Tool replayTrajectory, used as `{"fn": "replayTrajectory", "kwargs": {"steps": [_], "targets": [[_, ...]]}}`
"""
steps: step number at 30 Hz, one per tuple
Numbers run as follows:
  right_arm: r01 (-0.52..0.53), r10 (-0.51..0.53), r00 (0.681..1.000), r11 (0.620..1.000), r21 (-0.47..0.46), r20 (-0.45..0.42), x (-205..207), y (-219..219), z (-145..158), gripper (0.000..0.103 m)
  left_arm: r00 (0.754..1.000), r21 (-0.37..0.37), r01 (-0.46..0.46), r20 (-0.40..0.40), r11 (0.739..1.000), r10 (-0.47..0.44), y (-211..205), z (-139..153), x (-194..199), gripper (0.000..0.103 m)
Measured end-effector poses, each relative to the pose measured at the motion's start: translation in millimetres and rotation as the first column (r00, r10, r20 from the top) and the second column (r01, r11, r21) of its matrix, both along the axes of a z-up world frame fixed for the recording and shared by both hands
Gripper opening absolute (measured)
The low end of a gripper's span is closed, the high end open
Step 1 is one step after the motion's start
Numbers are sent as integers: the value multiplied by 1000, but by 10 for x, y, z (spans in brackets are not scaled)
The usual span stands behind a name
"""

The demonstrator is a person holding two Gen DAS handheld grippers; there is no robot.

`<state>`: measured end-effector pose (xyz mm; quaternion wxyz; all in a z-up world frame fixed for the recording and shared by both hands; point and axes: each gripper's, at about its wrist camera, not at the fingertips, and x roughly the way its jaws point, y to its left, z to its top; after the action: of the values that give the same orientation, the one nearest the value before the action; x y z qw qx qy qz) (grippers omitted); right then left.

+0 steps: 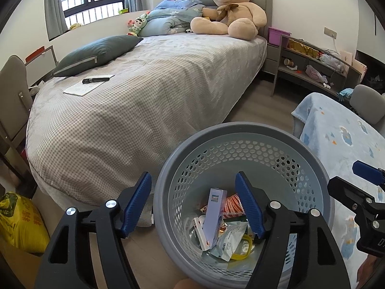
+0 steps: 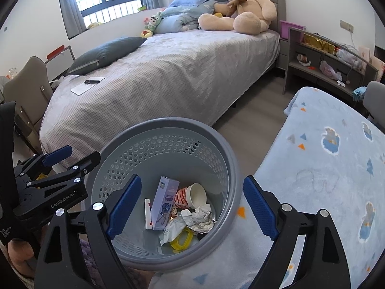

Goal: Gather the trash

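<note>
A grey perforated basket (image 1: 240, 130) (image 2: 168, 122) stands on the floor between the bed and a blue blanket. Inside lie a purple-white box (image 1: 215, 214) (image 2: 164, 202), a red-striped paper cup (image 2: 192, 195), crumpled paper (image 2: 199, 219), a white packet (image 1: 228, 240) and a yellow ring (image 2: 182, 239). My left gripper (image 1: 192, 178) (image 2: 77, 155) is open at the basket's left rim, one finger outside and one over the inside, holding nothing. My right gripper (image 2: 192, 179) (image 1: 351, 178) hangs open over the basket's right side, also holding nothing.
The bed (image 1: 144, 91) carries a teddy bear (image 1: 231, 9), a dark pillow (image 1: 96, 53), and a sheet of paper with a black pen (image 1: 95, 80). A cartoon-print blanket (image 2: 324, 168) lies right of the basket. A cluttered shelf (image 1: 312, 69) stands behind, a yellow bag (image 1: 19, 224) at left.
</note>
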<state>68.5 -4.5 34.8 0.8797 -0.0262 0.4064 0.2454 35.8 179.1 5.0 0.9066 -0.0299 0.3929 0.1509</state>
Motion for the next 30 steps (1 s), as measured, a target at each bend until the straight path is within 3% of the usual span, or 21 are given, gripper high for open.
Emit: {"fn": "replayTrajectory", "kwargs": {"steps": [30], "targets": [[20,-20,1000,1000,-20,3,15,-13,-46,89,1000,28,-24,7,999,23,13,19,-7,80]]}}
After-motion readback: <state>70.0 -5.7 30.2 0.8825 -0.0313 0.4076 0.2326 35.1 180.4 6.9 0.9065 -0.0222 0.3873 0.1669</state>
